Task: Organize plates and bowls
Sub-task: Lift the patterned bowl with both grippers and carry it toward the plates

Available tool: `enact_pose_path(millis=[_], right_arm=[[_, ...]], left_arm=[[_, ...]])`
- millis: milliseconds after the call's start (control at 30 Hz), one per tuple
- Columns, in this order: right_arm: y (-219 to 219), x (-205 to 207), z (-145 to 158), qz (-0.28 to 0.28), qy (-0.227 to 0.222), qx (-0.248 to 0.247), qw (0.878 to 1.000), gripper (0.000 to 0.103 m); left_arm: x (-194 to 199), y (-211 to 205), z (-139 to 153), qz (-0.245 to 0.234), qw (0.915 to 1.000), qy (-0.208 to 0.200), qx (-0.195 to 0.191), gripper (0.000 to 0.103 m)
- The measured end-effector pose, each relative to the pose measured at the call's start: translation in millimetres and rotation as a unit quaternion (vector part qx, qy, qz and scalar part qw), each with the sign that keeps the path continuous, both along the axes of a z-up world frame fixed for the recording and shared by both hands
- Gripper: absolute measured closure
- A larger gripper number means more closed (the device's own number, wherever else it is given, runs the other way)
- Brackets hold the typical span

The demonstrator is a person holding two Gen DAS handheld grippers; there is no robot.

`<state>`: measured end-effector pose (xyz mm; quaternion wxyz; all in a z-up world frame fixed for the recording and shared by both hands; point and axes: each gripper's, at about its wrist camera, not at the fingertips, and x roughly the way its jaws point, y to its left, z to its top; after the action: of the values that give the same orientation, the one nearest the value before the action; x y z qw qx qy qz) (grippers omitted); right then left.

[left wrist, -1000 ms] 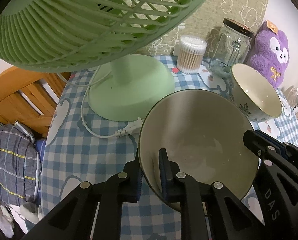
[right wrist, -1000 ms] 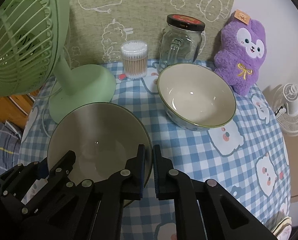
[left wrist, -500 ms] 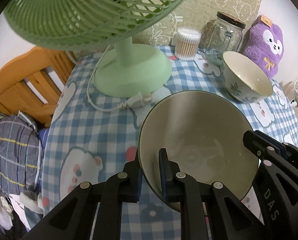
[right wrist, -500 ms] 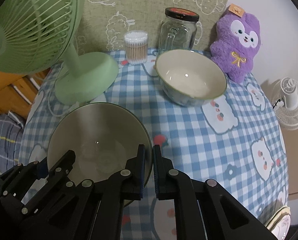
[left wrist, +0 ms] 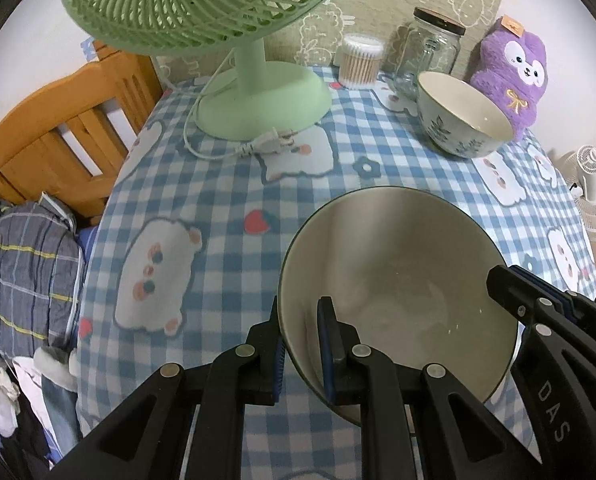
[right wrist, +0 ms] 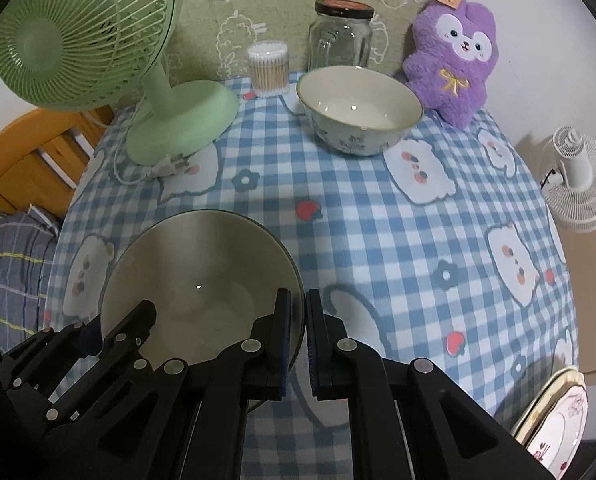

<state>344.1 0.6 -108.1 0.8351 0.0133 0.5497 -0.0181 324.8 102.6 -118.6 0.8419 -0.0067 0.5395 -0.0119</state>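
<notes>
Both grippers drew the cream bowl [left wrist: 397, 280] back from the fan [left wrist: 258, 92]. Left gripper [left wrist: 299, 344] and right gripper [right wrist: 296, 336] clamp opposite rims. Only right view shows plates [right wrist: 557, 420] at the table edge; floral bowl [right wrist: 359, 108] far.

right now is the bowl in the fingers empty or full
Empty: the held bowl shows only its bare pale inside, with the left gripper and right gripper clamping its rim.
</notes>
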Motion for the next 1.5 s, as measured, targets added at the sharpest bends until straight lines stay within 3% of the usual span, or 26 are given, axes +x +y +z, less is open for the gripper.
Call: enact_pose_path(millis=[533,733,967,1067,1500], right_arm=[[-2,11,-3,0.001,-0.016,-0.006,1.0,0.091],[-7,16,-9,-0.004,0.003,0.011,1.0,0.085],[-1,16,-11,0.015,0.002,-0.009,1.0,0.085],[-5,14,-9,0.014,0.009,0.007,1.0,0.087],[-17,-10,21,0.002,-0.007,0.021,1.0,0.087]], left_arm=[[7,-1,2,-0.01,0.9998,-0.017,-0.001,0.088],[8,0,-7,-0.018,0.9998,0.003,-0.002,0.088],[8,-3,-6,-0.022,0.9998,0.001,0.002,0.091],[8,0,-6,-0.011,0.9999,0.009,-0.009,0.091],[-13,-8,26,-0.014,0.9998,-0.014,-0.006,0.092]])
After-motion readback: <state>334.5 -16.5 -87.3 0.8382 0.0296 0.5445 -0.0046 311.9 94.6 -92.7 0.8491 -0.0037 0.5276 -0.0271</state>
